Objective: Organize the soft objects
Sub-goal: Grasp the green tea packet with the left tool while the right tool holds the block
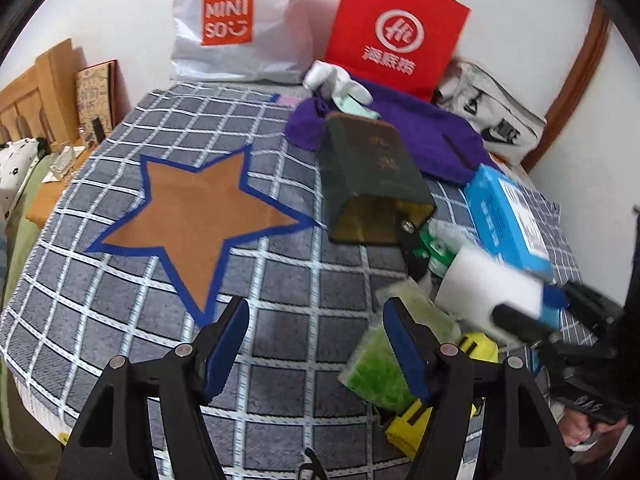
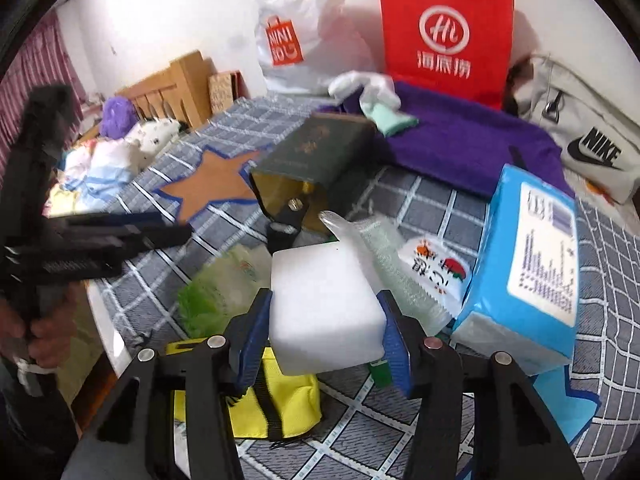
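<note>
right claw (image 2: 326, 330): clamped on white rectangular foam block (image 2: 324, 308) | left claw (image 1: 316, 344): spread, empty, above grey checked blanket (image 1: 280, 280)

A white wall (image 1: 520, 8) runs behind the grey checked cover (image 1: 132, 280) of the bed or table. Against that wall, above the cover, stand a white plastic bag (image 1: 240, 28) and a red paper bag (image 1: 396, 28). Left of the cover sits a wooden headboard (image 2: 176, 84) with arched cut-outs, and further left hangs a pink striped curtain (image 2: 44, 60). Right of the cover curves a brown wooden trim (image 1: 580, 92). The light is soft and even.
</note>
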The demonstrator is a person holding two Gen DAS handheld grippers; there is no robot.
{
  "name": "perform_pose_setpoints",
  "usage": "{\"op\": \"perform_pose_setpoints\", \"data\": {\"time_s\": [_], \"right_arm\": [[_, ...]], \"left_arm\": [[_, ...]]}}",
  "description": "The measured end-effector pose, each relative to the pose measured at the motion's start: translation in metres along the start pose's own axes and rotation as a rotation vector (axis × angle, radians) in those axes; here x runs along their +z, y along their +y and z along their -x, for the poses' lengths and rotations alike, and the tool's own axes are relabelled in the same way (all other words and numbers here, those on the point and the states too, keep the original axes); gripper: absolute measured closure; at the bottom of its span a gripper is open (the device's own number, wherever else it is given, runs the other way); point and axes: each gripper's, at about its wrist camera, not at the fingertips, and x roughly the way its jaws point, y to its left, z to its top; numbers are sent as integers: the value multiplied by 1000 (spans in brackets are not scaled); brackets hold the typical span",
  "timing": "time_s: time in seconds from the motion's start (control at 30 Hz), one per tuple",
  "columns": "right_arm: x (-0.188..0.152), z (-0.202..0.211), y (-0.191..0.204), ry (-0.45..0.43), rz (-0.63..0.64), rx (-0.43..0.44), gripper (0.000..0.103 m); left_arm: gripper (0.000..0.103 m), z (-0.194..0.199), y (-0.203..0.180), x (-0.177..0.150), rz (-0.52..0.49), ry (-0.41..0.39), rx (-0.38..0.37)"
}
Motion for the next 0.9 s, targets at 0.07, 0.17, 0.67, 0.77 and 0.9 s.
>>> {"op": "perform_pose_setpoints", "data": {"time_s": [0.07, 0.17, 0.67, 0.77, 0.9], "right_arm": [[1, 11, -3, -29, 0, -12, 51], [-4, 30, -12, -60, -10, -46, 51], [-73, 52, -54, 5, -98, -68, 51], [-79, 45, -55, 26, -96, -43, 51], [-85, 35, -53, 55, -98, -11, 51]], "left_arm": [[34, -1, -8, -2, -21, 5, -16], [25, -2, -24, -6, -69, 12, -24], [21, -37, -65, -29, -210, 103, 64], [21, -39, -67, -30, -215, 96, 91], [33, -35, -60, -25, -183, 70, 95]]}}
